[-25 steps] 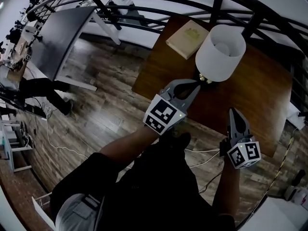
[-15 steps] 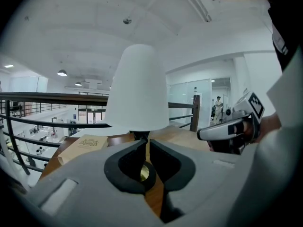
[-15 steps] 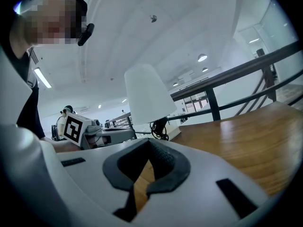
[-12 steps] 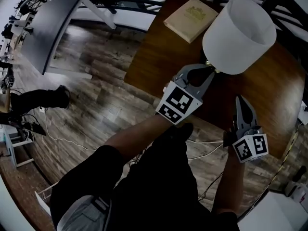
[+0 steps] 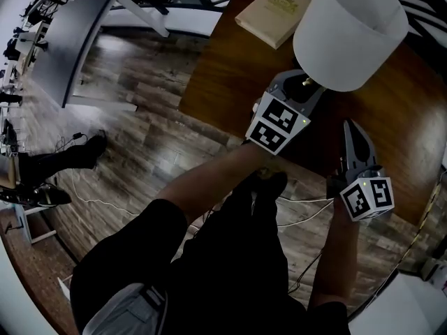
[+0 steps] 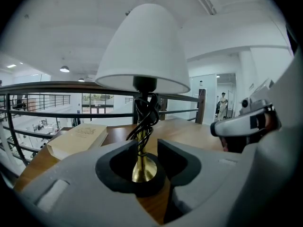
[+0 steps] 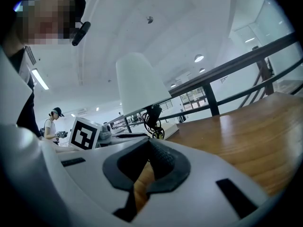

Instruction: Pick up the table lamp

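We are opening the left gripper (image 6: 147, 144) around the stem (image 6: 141, 161) of the table lamp (image 6: 144, 46), not squeezing it. We are holding the right gripper (image 7: 149, 143) closed, empty.

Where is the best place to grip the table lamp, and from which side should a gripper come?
Grip the thin brass stem under the shade, below the wound cord, coming in level from the person's side. The shade looks too wide for the jaws. The left gripper has the stem between its jaws, which are opening.
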`<state>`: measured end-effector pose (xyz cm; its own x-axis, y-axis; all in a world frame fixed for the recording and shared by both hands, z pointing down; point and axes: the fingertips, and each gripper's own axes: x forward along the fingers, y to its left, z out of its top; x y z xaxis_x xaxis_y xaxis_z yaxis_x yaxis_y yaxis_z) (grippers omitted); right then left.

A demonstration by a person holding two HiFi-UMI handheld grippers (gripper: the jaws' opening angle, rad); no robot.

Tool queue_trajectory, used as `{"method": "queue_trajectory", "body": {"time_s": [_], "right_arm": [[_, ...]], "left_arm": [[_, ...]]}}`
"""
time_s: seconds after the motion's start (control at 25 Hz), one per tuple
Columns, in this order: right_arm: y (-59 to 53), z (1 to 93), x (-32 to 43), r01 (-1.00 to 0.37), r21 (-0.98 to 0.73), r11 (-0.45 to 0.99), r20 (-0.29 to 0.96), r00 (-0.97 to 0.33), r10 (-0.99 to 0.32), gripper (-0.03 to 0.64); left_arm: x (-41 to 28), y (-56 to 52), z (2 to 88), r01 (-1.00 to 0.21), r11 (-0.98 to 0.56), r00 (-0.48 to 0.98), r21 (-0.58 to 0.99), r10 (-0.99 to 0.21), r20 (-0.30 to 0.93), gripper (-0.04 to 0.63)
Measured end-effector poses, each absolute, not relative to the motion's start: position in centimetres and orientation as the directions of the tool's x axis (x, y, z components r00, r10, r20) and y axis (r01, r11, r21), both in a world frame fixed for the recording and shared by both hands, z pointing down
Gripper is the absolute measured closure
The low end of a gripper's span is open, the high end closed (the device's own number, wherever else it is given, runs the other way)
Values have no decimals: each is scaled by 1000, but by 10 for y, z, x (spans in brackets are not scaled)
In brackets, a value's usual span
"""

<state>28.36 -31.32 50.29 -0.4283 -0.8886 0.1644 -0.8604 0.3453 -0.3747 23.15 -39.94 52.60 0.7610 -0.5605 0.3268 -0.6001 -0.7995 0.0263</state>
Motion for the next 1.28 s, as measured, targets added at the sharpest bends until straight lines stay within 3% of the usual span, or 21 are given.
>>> {"method": "queue_trajectory", "body": {"time_s": [0.28,1.28], "right_arm": [[-306,512,288,-859,-387,335,159,-420,-894,606],[-329,535,307,-875,-377,303,220,-402,-889,606]], "left_arm": [[244,-411,524,-645,-764,731,11,-612,303,425],[275,-453,537,-700,-714,683,2,-669,294,417]]}}
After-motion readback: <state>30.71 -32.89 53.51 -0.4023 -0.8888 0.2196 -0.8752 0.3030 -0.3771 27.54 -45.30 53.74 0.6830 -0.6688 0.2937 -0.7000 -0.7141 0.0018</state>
